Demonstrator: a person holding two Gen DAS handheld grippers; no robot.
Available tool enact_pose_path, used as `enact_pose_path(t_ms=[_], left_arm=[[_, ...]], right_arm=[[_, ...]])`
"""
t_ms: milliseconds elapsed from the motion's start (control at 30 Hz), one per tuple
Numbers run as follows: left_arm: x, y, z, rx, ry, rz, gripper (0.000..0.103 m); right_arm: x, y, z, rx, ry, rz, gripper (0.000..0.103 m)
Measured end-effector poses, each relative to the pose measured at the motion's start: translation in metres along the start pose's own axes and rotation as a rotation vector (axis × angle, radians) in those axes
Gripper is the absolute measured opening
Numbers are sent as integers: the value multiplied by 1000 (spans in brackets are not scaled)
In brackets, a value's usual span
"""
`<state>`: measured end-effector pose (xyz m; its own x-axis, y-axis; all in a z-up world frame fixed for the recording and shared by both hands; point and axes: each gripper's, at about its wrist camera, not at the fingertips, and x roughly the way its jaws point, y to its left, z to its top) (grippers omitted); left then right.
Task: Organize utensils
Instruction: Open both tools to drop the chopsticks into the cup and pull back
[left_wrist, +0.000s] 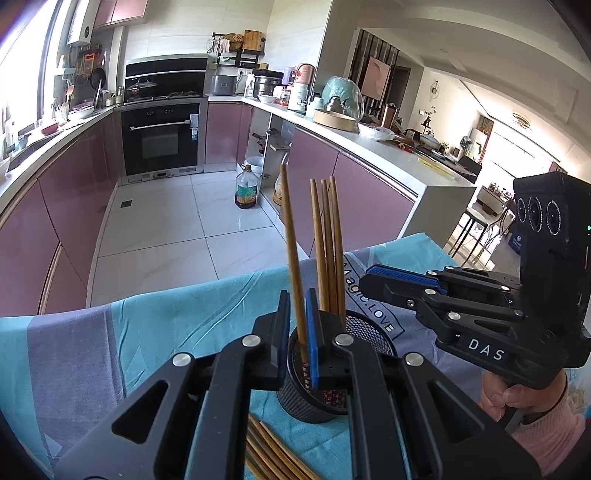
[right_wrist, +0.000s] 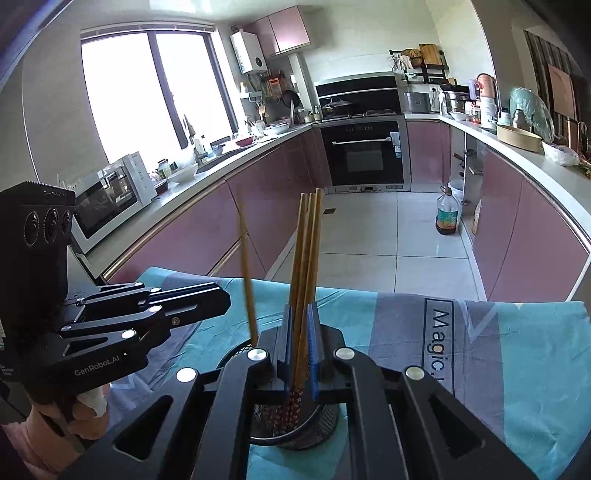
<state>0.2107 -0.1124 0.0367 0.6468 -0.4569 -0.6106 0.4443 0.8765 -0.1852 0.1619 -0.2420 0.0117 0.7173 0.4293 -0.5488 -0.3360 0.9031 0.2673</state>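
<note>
A single chopstick (left_wrist: 295, 266) is pinched upright by the left gripper (left_wrist: 297, 332), lowered into the mesh holder (left_wrist: 369, 332) near the table's far edge; a chopstick bundle (right_wrist: 304, 280) is clamped by the right gripper (right_wrist: 300, 347), apparently to seat them tidily.

White letters reading "DAS" are showing on the side of the black right gripper (left_wrist: 382, 280), just beside the black mesh cup (left_wrist: 369, 332). "GenRobot.AI" is showing in pale letters on the black left gripper (right_wrist: 221, 299). "Magic.LOVE" is running in dark letters inside a framed box on the grey and turquoise tablecloth (left_wrist: 155, 325), right behind the cup.
</note>
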Motion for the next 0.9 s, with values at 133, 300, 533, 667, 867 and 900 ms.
enact_pose_path(t_ms=[133,300,533,667,867,900], left_arm=[[1,4,-5,-14,-3,4,8],[-13,6,-15,-22,-43,29,15],[-49,17,-38,-37,-105,71,32],[-67,24,-57,-46,-130,109,43],[-83,40,-98,-75,-110,145,55],[-82,43,-105,-80,-94,150,55]], right_arm=[[-3,3,-3,-2,-7,1,8],[-13,6,-6,-8,-30,17,18],[-39,28,-21,-70,-68,67,26],[-49,40,-32,-92,-71,112,30],[-43,52,-57,-112,-7,146,32],[-39,53,-64,-108,17,154,32]])
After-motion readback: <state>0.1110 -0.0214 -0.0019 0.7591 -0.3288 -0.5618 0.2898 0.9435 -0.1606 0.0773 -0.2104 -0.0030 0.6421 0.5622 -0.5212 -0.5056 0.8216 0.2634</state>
